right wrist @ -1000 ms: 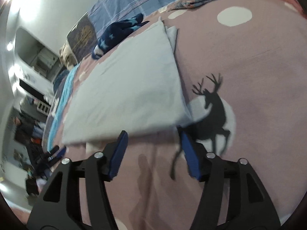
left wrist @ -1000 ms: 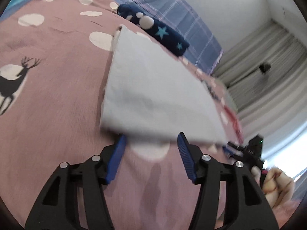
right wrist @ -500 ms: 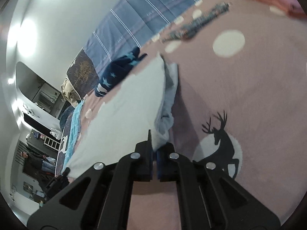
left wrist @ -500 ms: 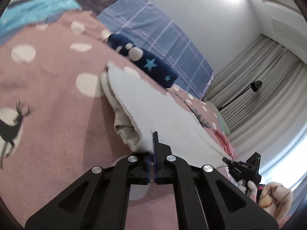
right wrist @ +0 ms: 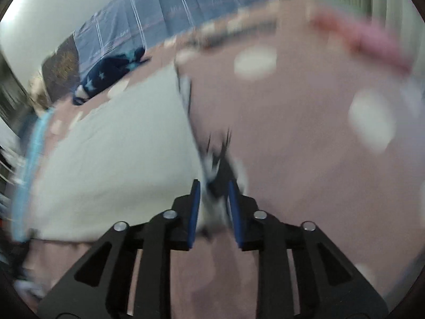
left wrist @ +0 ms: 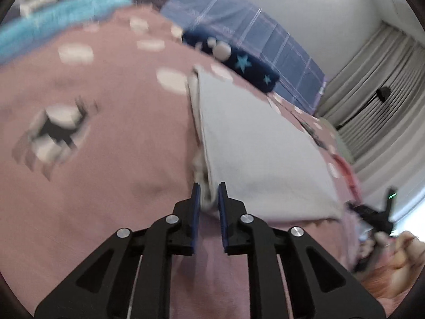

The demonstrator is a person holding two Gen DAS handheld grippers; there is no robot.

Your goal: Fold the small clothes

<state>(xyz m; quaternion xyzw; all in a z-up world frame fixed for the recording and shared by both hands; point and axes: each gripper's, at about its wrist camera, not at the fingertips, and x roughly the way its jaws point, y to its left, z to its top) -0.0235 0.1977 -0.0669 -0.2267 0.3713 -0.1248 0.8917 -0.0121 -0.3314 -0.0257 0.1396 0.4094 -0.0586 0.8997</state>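
Note:
A folded pale grey garment (left wrist: 260, 154) lies on the pink deer-print bedspread (left wrist: 106, 186). Its near left corner sits bunched between the blue pads of my left gripper (left wrist: 209, 186). The jaws are opening a little, and the cloth still fills the narrow gap. In the right wrist view the same garment (right wrist: 119, 154) spreads to the left. Its near right corner is caught between the pads of my right gripper (right wrist: 212, 183), whose jaws are also opening. Both views are blurred by motion.
A navy star-print garment (left wrist: 247, 65) lies behind the grey one, against a blue plaid sheet (left wrist: 239, 26). Turquoise cloth (left wrist: 53, 26) lies at the far left and a pink garment (right wrist: 366, 40) at the far right. A hand (left wrist: 398, 250) shows at the lower right.
Both grippers, open at the garment's near edge a second ago, shut on its two near corners. They have since risen with the cloth, and the jaws have parted slightly.

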